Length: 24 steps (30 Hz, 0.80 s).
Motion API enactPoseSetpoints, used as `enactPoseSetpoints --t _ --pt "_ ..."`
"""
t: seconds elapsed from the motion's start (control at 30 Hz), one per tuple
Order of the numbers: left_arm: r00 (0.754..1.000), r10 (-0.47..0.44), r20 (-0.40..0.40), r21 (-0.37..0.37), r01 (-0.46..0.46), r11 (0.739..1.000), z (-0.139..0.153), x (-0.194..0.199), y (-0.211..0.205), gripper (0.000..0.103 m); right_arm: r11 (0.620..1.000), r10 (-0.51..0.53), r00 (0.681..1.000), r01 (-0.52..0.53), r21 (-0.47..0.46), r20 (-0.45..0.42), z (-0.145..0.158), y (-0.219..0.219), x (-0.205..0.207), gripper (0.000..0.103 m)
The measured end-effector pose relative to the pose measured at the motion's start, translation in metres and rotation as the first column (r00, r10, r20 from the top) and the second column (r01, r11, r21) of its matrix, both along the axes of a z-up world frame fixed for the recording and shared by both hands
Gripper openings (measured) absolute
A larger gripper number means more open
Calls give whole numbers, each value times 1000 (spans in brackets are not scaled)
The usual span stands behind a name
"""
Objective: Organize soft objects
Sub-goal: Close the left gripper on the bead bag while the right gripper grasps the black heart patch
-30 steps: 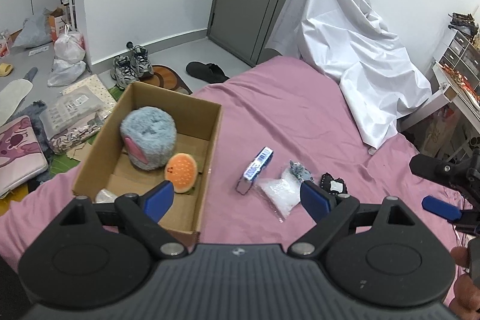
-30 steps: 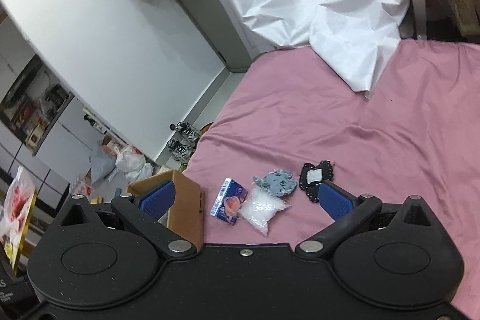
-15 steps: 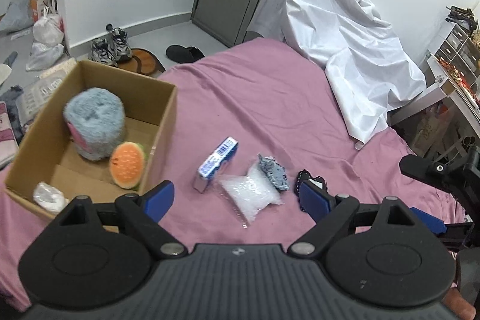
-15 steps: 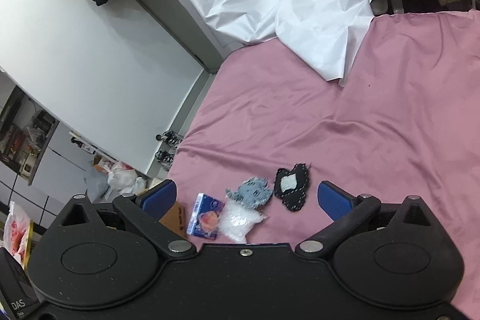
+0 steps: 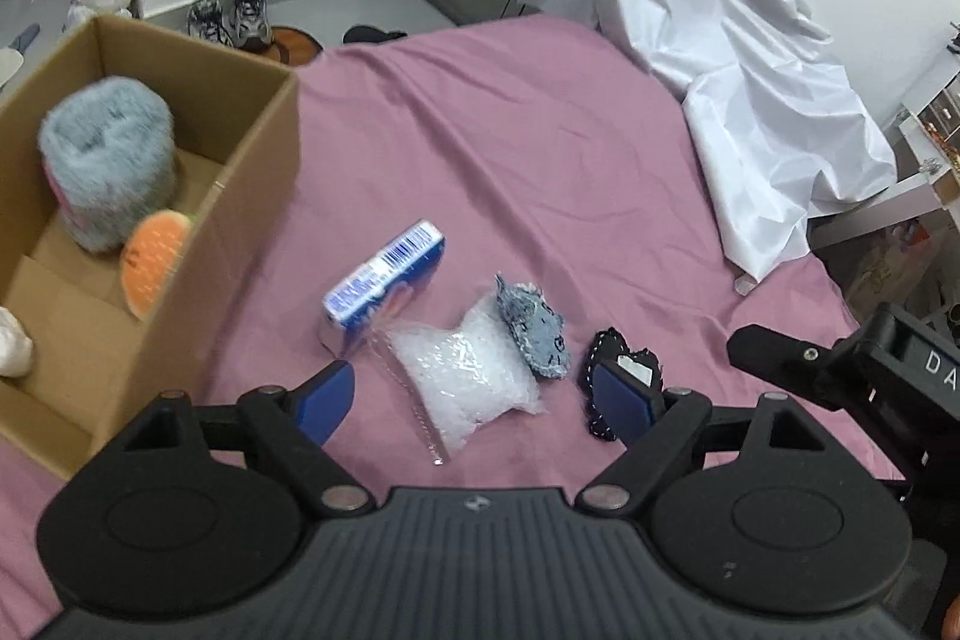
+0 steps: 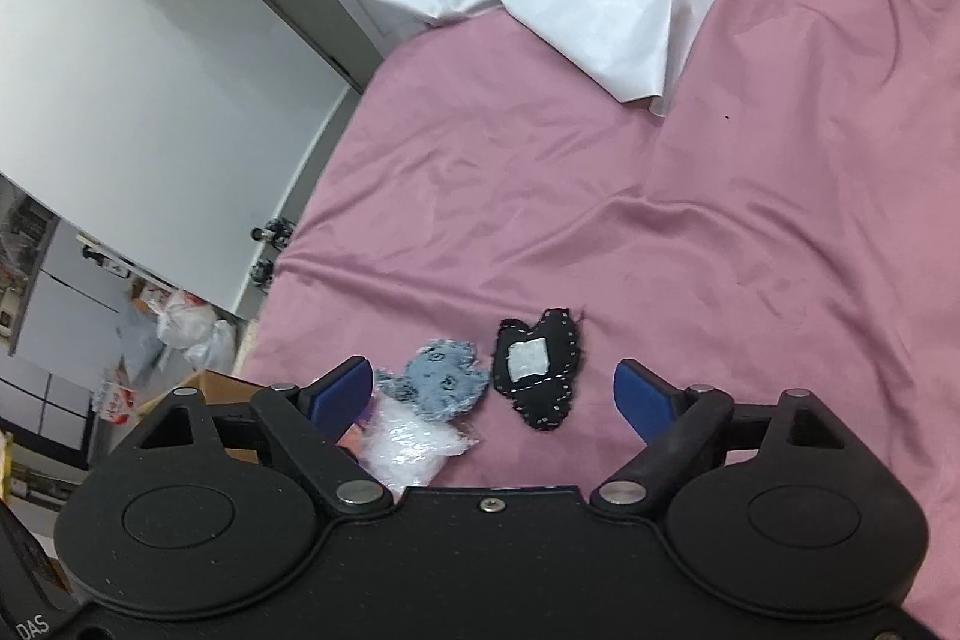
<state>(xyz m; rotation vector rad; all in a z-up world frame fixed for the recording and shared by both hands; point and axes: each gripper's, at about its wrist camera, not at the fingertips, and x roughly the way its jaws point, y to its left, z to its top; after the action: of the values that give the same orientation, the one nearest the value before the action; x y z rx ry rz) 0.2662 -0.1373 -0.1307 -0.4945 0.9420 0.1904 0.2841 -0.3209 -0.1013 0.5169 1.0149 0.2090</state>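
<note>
Since a second ago we have swung off the cardboard box (image 5: 150,244) toward the loose pile on the pink bedsheet (image 5: 540,172). Through the left wrist camera, our left gripper (image 5: 480,394) hangs released and empty over the clear plastic bag (image 5: 462,376), with the tissue pack (image 5: 384,280) beside it; the grey fuzzy plush (image 5: 108,160) and orange plush (image 5: 153,262) already sit in the box. To take the bag well, we judge we should lower squarely and pinch its bulk, not the slippery edge. The pack shows a barcode, its print too blurred to read; "DA" shows on the right tool. Through the right wrist camera, our right gripper (image 6: 492,394) is likewise spread wide, holding nothing, near the denim patch (image 6: 441,382) and black patch (image 6: 540,370); "DAS" is printed on the tool.
</note>
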Motion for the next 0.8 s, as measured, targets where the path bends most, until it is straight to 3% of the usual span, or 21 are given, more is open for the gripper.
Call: enactPoseSetpoints --t 0.57,0.8 --pt "993 19 -117 -7 -20 1000 -65 42 -18 83 1000 -9 997 7 -29 -75 -35 -3 36 87" --pt "995 34 -96 19 -32 999 -73 47 -18 83 999 16 992 -21 -39 -125 -57 4 52 81"
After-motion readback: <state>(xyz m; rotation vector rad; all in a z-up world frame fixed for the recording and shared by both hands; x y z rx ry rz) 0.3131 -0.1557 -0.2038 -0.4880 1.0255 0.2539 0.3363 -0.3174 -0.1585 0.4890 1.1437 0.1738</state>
